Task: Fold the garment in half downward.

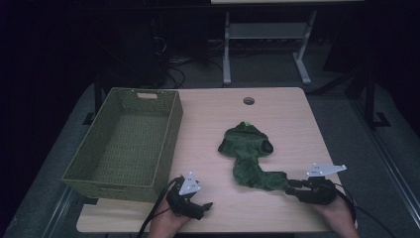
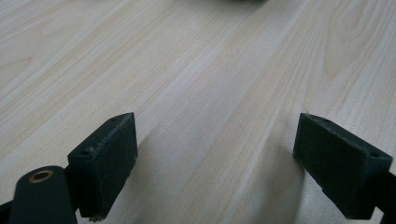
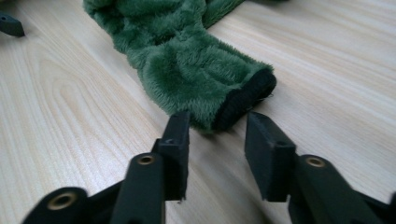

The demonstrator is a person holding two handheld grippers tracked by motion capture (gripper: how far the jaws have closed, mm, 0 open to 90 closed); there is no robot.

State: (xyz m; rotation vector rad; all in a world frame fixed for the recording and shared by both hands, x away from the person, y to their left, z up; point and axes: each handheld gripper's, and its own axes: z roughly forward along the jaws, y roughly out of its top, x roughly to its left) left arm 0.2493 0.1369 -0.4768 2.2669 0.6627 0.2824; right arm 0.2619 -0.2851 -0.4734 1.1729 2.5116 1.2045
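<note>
The green fuzzy cloth [image 3: 187, 60] lies on the counter [image 1: 277, 109], its end just before the right tool [image 3: 212, 140], half open and empty. The left tool [image 2: 215, 158] rests wide open. Pinching too early could miss the cloth.

We see a light wooden table [image 1: 218, 124] with a round cable hole [image 1: 248, 101] near its far edge. On its left side sits 1 green woven basket [image 1: 126, 141], rectangular, with a handle slot in its far wall; its near corner reaches close to the table's front edge. Behind the table, on the dark floor, we make out the grey legs of another table frame [image 1: 265, 37] and a tangle of cables [image 1: 171, 62] to its left.
</note>
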